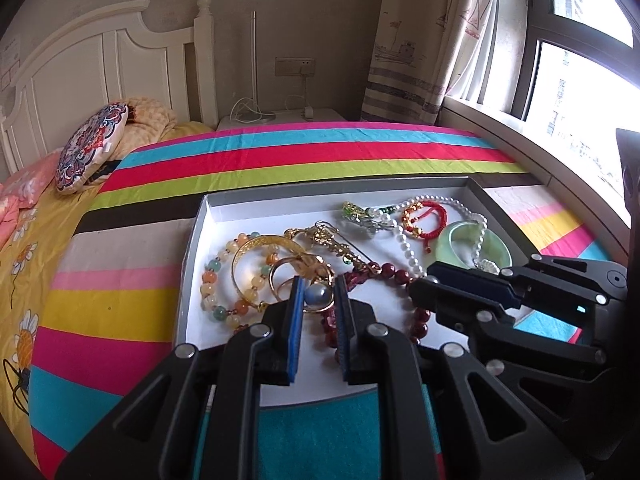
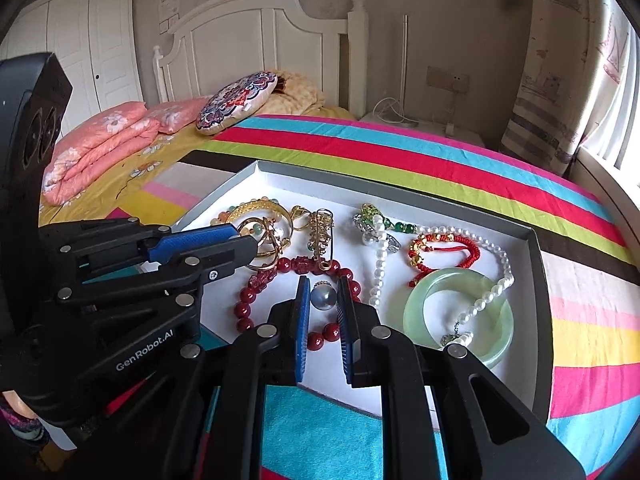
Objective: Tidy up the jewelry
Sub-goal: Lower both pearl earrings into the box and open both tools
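A shallow white box (image 1: pixel 224 208) (image 2: pixel 460 208) on the striped bed holds mixed jewelry. In the left wrist view, my left gripper (image 1: pixel 317 286) is shut on a grey pearl piece (image 1: pixel 316 295), beside gold bangles (image 1: pixel 260 248) and a pastel bead bracelet (image 1: pixel 210 280). In the right wrist view, my right gripper (image 2: pixel 323 283) holds a grey pearl (image 2: pixel 323 294) between its pads, above a dark red bead bracelet (image 2: pixel 256 296). A jade bangle (image 2: pixel 456 316), a white pearl necklace (image 2: pixel 496 288) and a red cord bracelet (image 2: pixel 440 248) lie to the right.
The box sits on a striped bedspread (image 1: pixel 312 152). A round patterned cushion (image 1: pixel 90 146) and pink folded quilts (image 2: pixel 100 140) lie near the white headboard (image 2: pixel 256 36). A nightstand (image 1: pixel 280 118), curtain (image 1: pixel 424 40) and window (image 1: pixel 580 60) stand behind.
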`<state>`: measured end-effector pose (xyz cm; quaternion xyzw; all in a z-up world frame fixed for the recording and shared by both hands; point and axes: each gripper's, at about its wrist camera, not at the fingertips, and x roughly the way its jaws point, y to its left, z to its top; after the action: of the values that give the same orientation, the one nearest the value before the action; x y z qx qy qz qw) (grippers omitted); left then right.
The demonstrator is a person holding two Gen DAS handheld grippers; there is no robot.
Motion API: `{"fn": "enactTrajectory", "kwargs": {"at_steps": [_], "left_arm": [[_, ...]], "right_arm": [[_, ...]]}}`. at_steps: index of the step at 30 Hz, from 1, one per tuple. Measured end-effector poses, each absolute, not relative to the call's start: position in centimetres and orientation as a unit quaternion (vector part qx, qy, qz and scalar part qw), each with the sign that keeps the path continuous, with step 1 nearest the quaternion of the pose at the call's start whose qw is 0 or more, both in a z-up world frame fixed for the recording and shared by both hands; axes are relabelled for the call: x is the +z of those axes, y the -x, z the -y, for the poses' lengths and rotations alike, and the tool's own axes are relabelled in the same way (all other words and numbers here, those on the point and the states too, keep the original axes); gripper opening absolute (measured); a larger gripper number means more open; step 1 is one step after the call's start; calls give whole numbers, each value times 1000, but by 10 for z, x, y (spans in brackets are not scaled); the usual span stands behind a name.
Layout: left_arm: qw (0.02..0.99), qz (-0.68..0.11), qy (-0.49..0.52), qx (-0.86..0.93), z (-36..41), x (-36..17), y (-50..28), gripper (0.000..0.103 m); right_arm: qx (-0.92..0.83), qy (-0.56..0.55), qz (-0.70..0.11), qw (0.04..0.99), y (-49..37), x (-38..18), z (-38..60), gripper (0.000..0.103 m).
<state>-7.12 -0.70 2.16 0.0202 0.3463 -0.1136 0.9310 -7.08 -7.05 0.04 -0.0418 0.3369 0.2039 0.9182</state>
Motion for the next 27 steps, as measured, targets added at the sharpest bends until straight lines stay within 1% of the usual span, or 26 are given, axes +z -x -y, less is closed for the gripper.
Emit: {"fn": "enactTrajectory", "kwargs": {"at_steps": [11, 12, 13, 14, 16, 17, 19, 20, 21, 22, 23, 24, 26, 27], "left_arm": [[932, -346, -20, -106, 7, 21, 70, 15], [933, -345, -20, -105, 7, 21, 71, 15], [933, -344, -22, -103, 7, 21, 71, 17], [935, -342, -25, -97, 7, 22, 72, 21], [939, -334, -29, -81, 5, 25, 74, 47], [941, -329, -30, -69, 3, 26, 75, 53], [947, -315, -26, -47, -5, 33, 79, 76], [951, -306, -22, -35, -11, 37, 82, 81], [954, -297, -20, -26, -14, 41, 85, 91], [959, -282, -18, -14, -18, 47, 90, 101], [963, -269, -18, -8, -21, 53, 93, 101], [967, -253, -17, 0, -23, 59, 100, 101], [971, -238, -16, 4, -25, 68, 110, 101], [972, -236, -12, -1, -24, 71, 114, 101]], "right_arm": [[204, 36, -343, 916, 68, -1, 73, 15], [206, 36, -343, 916, 68, -1, 73, 15], [206, 36, -343, 915, 68, -1, 72, 15], [206, 35, -342, 916, 69, -1, 72, 16], [205, 31, -338, 918, 70, 0, 74, 22], [200, 26, -335, 920, 70, 1, 77, 25], [195, 13, -333, 922, 71, 3, 85, 31], [192, 7, -332, 924, 72, 4, 89, 40], [189, 0, -328, 926, 74, 8, 93, 53], [182, -8, -321, 929, 77, 12, 100, 62], [177, -14, -314, 933, 79, 17, 105, 74], [173, -23, -304, 937, 85, 22, 111, 81], [168, -40, -290, 941, 94, 30, 121, 86], [167, -47, -286, 942, 97, 32, 125, 86]]}}
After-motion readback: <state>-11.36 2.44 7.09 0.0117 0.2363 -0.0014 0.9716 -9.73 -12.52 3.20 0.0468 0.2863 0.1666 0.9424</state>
